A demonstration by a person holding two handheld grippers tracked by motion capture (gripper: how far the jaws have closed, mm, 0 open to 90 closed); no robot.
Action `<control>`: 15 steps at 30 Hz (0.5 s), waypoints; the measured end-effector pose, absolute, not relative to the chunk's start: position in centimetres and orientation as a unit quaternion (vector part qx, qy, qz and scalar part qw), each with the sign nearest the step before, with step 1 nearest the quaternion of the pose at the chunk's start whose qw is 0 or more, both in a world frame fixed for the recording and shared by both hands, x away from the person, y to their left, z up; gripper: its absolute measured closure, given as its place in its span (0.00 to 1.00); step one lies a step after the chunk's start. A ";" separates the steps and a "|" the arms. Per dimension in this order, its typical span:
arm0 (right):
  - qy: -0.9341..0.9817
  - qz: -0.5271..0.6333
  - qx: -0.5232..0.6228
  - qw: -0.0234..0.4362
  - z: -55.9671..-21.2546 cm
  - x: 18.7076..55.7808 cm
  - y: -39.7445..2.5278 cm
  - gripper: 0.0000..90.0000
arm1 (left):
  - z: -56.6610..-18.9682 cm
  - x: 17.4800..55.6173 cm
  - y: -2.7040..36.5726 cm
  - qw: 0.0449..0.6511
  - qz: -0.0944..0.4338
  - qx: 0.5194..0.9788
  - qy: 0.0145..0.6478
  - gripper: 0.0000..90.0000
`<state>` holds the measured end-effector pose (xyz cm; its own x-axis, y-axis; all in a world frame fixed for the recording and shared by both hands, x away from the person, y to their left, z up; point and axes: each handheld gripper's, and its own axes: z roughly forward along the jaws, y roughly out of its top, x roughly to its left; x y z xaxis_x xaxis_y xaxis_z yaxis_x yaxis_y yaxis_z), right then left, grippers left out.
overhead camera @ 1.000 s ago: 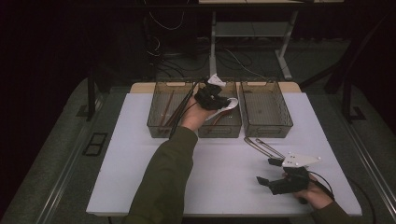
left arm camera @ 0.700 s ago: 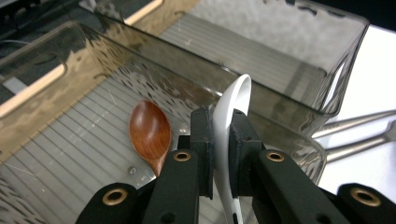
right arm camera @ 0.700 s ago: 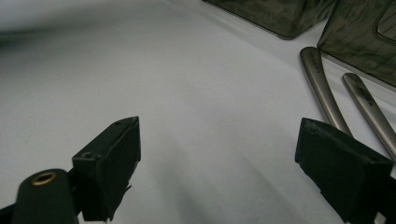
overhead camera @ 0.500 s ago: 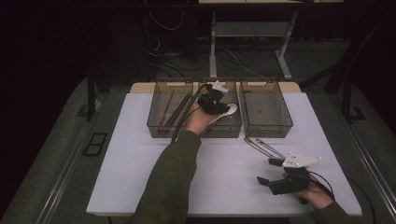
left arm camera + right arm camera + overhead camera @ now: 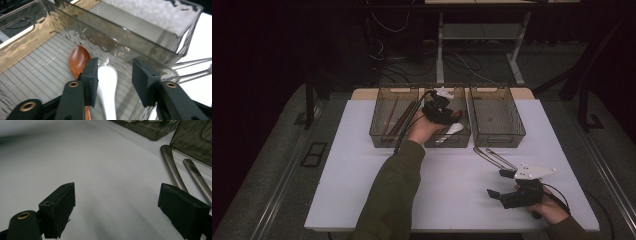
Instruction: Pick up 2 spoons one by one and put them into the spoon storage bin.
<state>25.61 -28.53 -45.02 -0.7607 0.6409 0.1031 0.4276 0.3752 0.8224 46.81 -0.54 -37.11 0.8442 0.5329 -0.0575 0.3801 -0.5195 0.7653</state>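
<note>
My left tool (image 5: 438, 107) now hangs over the middle bin (image 5: 447, 141), its jaws parted with nothing between them — a second ago it sat further back and a little left over the same bin, so it has eased forward. The white spoon (image 5: 108, 87) lies on the ribbed floor just below the jaws, right beside a wooden spoon (image 5: 78, 60); I judge that spoon sorted and the left tool free to pull out. My right tool (image 5: 502, 186) has not moved: it rests low on the white worktop (image 5: 352, 165), jaws wide and empty. The steel tongs (image 5: 172, 167) lie just beyond it, beside the right bin (image 5: 497, 117) — likely the next pick.
</note>
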 end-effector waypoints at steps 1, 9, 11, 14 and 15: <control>0.821 0.455 0.325 0.117 -45.0 25.6 -28.5 0.16 | -37.1 46.6 -0.6 0.420 0.089 0.863 0.266 0.58; 0.821 0.454 0.326 0.116 -45.0 25.6 -28.5 0.16 | -36.0 44.5 -0.2 0.439 0.080 0.861 0.245 0.46; 0.821 0.454 0.326 0.116 -45.0 25.6 -28.5 0.16 | -35.7 43.9 0.1 0.446 0.079 0.858 0.241 0.44; 0.822 0.452 0.327 0.116 -45.0 25.6 -28.5 0.16 | -35.5 42.9 0.6 0.456 0.073 0.855 0.237 0.39; 0.822 0.452 0.326 0.116 -45.0 25.6 -28.5 0.16 | -35.4 42.6 0.8 0.456 0.075 0.855 0.235 0.38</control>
<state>25.57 -28.47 -45.04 -0.7600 0.6416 0.1041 0.4313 0.3780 0.8192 42.61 0.78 -35.43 0.8782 0.4704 -0.0865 0.3342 -0.4742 0.8145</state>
